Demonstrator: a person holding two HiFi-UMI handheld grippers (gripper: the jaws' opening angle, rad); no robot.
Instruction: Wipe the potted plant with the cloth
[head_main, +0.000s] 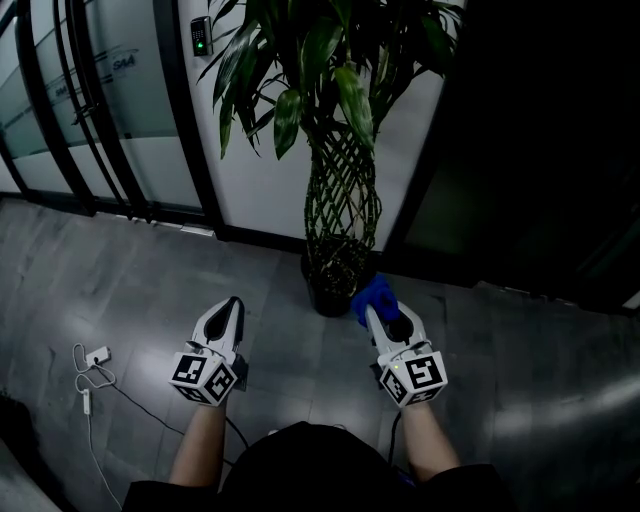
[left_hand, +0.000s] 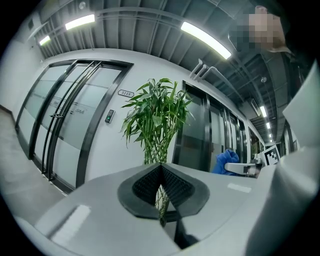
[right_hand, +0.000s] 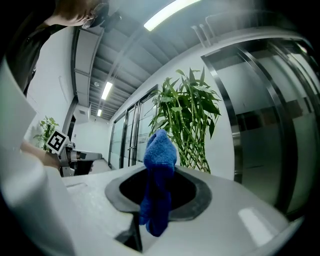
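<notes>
our right gripper (head_main: 378, 312) is clenched on the blue cloth (right_hand: 159, 190); the left gripper (head_main: 233, 305) is pressed together, empty. the potted plant (head_main: 338, 200) stands just ahead of both — we should raise the cloth and stroke each leaf gently.

White tongs (head_main: 237, 300), black-and-white marker cubes (head_main: 205, 378)

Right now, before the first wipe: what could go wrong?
1. The cloth sits in the right gripper by one fold, ends loose; it may pull out or snag on the leaves.
2. The plant is tall over a small pot, and the left gripper, shut, isn't steadying it; a firm push could tip it.
3. Loose cable on the floor at left: trip hazard.
</notes>
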